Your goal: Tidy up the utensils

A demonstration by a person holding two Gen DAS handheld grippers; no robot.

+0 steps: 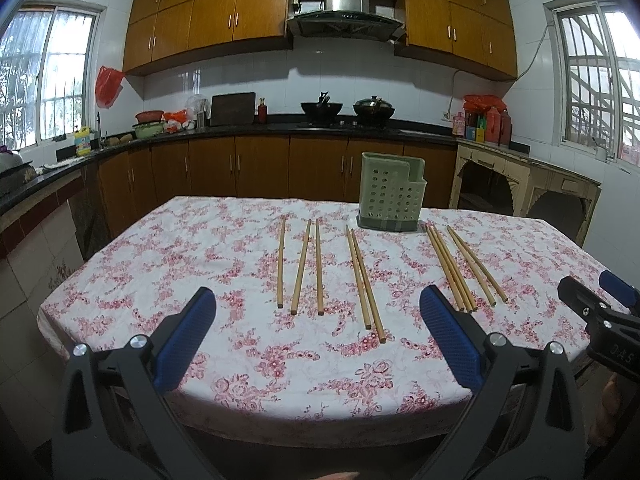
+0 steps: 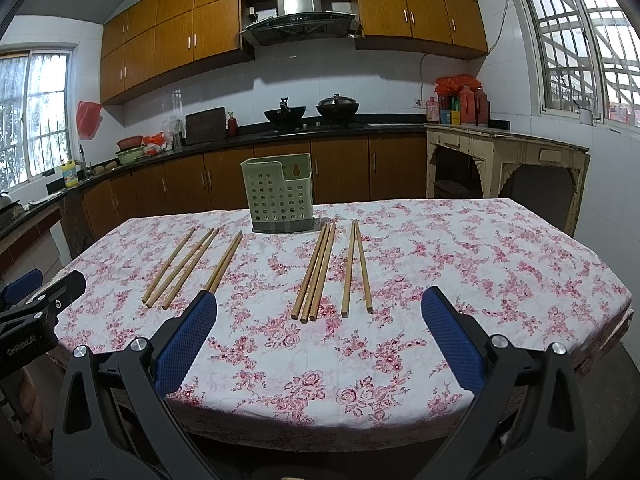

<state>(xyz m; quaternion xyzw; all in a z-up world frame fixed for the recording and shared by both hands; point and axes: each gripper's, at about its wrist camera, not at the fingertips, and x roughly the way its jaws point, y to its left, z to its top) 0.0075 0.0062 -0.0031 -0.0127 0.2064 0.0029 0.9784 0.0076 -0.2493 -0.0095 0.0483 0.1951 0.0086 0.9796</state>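
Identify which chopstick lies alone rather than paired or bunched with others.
The leftmost chopstick on the floral tablecloth. It lies apart with a clear gap beside it; the others sit in close groups of two or three toward the green holder.

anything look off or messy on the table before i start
Nothing spilled or damaged. The chopsticks lie loose in uneven groups on the tablecloth, none yet in the upright green holder. Both grippers are open and empty.
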